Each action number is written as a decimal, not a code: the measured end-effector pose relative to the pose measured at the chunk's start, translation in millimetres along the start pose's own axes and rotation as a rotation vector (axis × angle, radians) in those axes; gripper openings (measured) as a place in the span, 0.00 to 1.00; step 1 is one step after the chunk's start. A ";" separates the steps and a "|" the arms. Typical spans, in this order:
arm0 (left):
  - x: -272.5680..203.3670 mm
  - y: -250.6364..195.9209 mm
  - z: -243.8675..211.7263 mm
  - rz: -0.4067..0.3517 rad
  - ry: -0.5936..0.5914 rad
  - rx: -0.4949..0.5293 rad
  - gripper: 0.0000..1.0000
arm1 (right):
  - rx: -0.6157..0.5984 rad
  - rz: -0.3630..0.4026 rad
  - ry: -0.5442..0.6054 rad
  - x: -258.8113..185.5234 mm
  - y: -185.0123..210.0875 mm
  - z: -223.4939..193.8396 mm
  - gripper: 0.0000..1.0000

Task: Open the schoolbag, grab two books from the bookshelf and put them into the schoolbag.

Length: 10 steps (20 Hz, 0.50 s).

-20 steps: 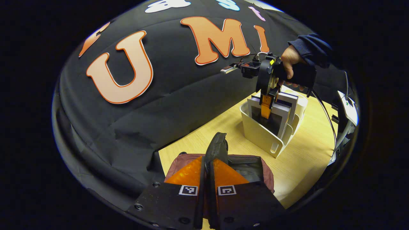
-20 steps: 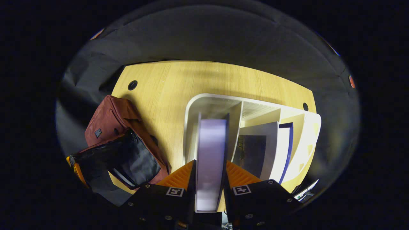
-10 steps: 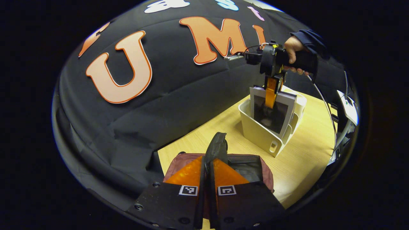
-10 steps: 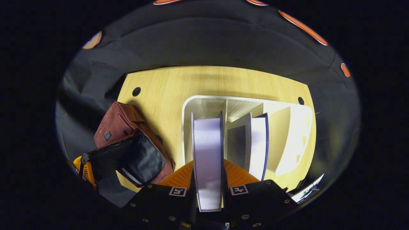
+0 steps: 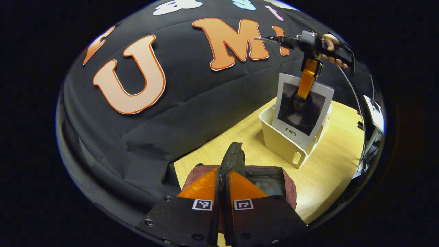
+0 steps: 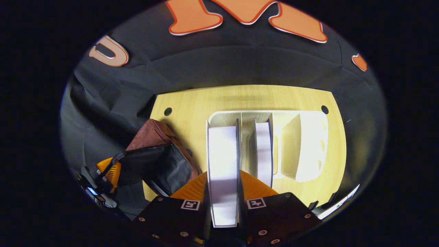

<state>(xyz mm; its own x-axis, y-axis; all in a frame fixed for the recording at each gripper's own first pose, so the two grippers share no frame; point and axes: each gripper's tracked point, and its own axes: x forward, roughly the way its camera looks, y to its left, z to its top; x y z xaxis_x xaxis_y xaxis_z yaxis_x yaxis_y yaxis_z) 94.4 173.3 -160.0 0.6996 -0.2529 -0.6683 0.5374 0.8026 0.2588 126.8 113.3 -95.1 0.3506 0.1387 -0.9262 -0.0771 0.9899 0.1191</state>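
The right tool [image 5: 306,84] clamps a white-bordered portrait-cover book [image 5: 301,108] at upper right, just above the white slotted plastic bookshelf [image 5: 284,144]. The left tool [image 5: 224,187] pinches the maroon fabric schoolbag [image 6: 156,161]'s black flap [image 5: 233,159]. Next, I judge: carry the book to the bag's opening.

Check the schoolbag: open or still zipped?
Open. In the right gripper view the schoolbag gapes, its dark lining exposed, and the left gripper holds its flap up. The right gripper holds a book.
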 end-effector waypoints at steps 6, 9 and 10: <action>-3.2 1.6 -2.3 0.010 0.018 -0.003 0.08 | 0.054 0.084 -0.068 -45.3 -0.1 -6.3 0.34; -5.3 2.1 -2.0 0.012 0.025 0.000 0.08 | 0.086 0.169 -0.110 -62.2 12.2 -13.9 0.33; -5.4 1.3 -0.7 0.010 0.027 0.002 0.08 | 0.094 0.203 -0.115 -65.6 18.4 -17.9 0.33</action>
<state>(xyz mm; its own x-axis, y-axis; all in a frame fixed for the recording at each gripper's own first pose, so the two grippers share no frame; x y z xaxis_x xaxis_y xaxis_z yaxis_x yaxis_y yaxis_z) 91.0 176.0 -156.6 0.6919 -0.2307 -0.6842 0.5315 0.8041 0.2663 85.6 121.9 -38.6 0.4412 0.3321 -0.8337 -0.0719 0.9391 0.3360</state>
